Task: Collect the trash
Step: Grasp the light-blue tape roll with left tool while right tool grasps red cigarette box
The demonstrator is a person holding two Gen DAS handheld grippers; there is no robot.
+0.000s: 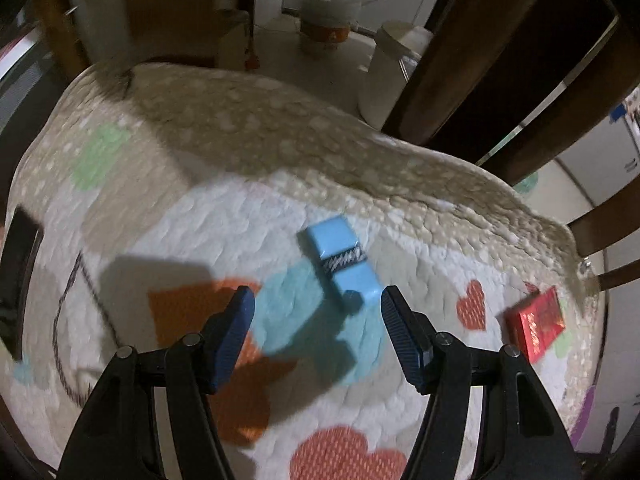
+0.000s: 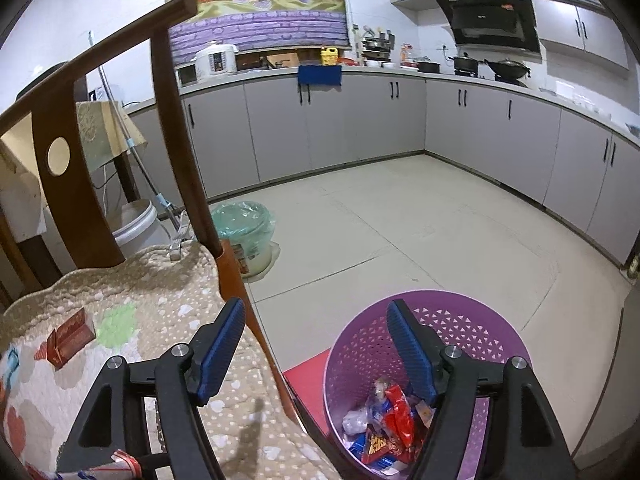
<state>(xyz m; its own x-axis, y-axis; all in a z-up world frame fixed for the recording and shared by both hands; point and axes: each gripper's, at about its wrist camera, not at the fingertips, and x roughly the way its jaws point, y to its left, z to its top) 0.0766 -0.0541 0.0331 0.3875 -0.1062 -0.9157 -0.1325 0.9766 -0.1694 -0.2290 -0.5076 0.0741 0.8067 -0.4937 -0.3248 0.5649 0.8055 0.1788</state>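
- Up close in the left wrist view, the left gripper [image 1: 318,304] hangs over a quilted cushion [image 1: 224,216], its jaws spread wide with nothing between the pads.
- Just ahead of its fingertips a blue box [image 1: 342,258] with a striped band lies flat on the cushion, near the middle; its near end sits close to the right fingertip, and whether they touch is unclear.
- Off toward the cushion's right edge lies a red box [image 1: 536,322], well apart from the blue one.
- Beyond the cushion's far edge stand dark wooden chair slats [image 1: 452,48] and pale buckets [image 1: 326,20] on the floor.
- Nearest in the right wrist view, the right gripper [image 2: 316,320] is also spread wide and empty, poised above the gap between cushion and bin.
- Below its right finger, a purple bin [image 2: 452,324] stands on the floor beside the cushion's right edge, holding crumpled wrappers [image 2: 394,420].
- A printed wrapper [image 2: 120,462] lies at the cushion's near edge, under the gripper body.
- Farther left on the cushion, the red box shows again.
- Grey kitchen cabinets [image 2: 400,128] line the far walls.
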